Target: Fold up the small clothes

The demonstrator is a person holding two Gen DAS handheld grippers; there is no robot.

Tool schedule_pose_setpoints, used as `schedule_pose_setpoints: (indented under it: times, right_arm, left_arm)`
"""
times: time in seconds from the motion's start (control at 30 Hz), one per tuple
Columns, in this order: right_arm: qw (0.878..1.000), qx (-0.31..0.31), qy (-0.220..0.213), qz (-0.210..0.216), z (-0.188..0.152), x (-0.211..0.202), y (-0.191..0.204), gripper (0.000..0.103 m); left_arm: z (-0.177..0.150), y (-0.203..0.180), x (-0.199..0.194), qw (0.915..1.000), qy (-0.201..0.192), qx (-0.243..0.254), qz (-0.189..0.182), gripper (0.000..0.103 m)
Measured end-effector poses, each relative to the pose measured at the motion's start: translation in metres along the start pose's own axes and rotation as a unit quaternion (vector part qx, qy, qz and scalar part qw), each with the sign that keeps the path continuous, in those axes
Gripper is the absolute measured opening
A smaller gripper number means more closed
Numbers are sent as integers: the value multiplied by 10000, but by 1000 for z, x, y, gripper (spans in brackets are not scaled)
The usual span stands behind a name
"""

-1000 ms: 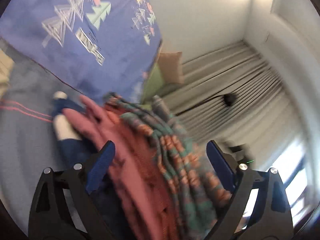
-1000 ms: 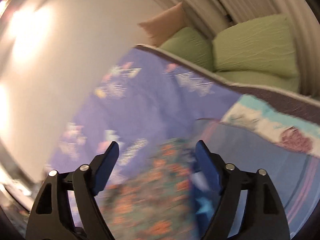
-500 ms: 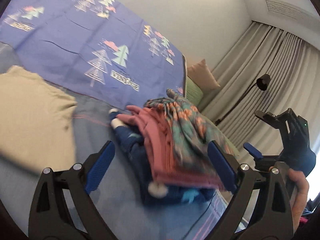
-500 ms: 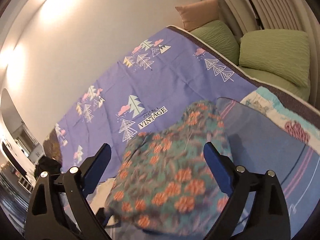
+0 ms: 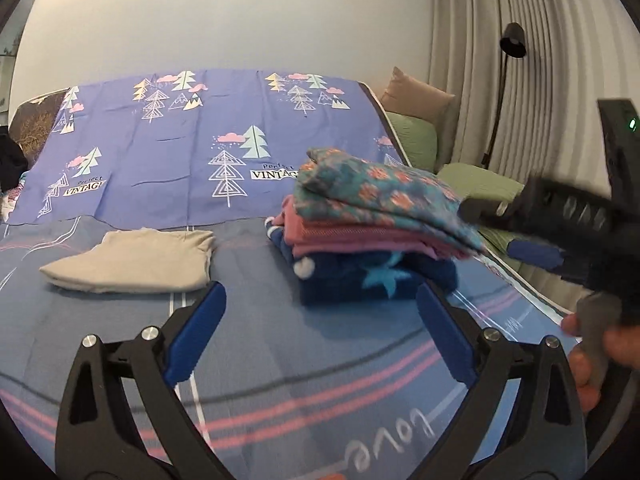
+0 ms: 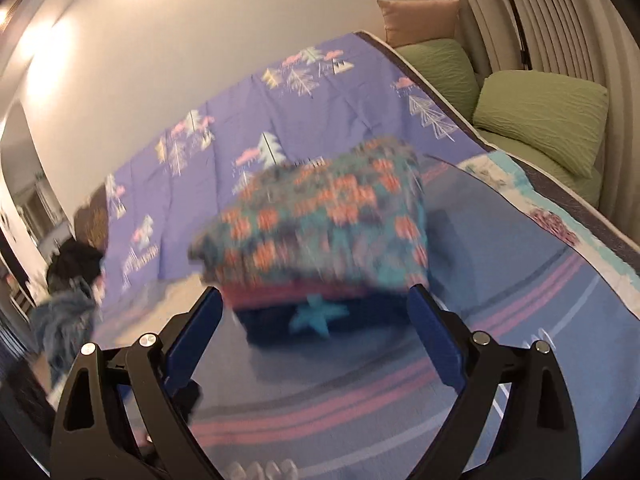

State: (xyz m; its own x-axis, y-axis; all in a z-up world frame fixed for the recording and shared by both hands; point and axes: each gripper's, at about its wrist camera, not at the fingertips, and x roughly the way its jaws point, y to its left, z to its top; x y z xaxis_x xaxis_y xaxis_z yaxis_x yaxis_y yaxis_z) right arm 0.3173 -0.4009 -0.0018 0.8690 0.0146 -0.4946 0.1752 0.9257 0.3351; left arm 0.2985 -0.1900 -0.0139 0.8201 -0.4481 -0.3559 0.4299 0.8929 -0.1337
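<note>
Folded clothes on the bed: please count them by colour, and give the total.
Floral teal and orange, top of the stack: 1
Pink, middle of the stack: 1
Navy with a light blue star, bottom of the stack: 1
Beige, lying apart from the stack: 1
Total: 4

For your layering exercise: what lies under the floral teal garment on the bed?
Under the floral teal garment lies a folded pink garment, and below that a navy garment with a light-blue star, resting on the bedspread. Anything folded inside the layers is covered.
</note>
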Motion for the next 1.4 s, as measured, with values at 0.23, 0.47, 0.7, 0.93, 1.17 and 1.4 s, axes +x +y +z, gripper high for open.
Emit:
schedule_pose_setpoints:
  times: [0.23, 0.47, 0.7, 0.93, 1.17, 1.4]
  right_arm:
    - [9995, -289, -44, -71, -47, -24, -5, 95]
    - [9995, -148, -267, -94, -48, -30, -11, 97]
    - [9997, -228, -76, -55, -52, -20, -10, 99]
    - [9999, -125, 36, 85, -54, -16, -10, 102]
    - [9998, 68, 58, 165, -53, -16, -15, 102]
    - [9998, 18, 67, 166, -53, -16, -12, 102]
  left_arm:
    - [-4, 4, -25, 9998, 11, -211, -28, 101]
    - [-2, -12, -24, 9999, 60, 93, 121, 101]
    - [-3, -26, -19, 9983, 220, 419, 342, 101]
    - [-3, -32, -20, 9970, 238, 565, 467, 101]
    - [-3, -35, -20, 9962, 265, 662, 507, 101]
    - [-4, -35, -19, 9961, 293, 659, 515, 101]
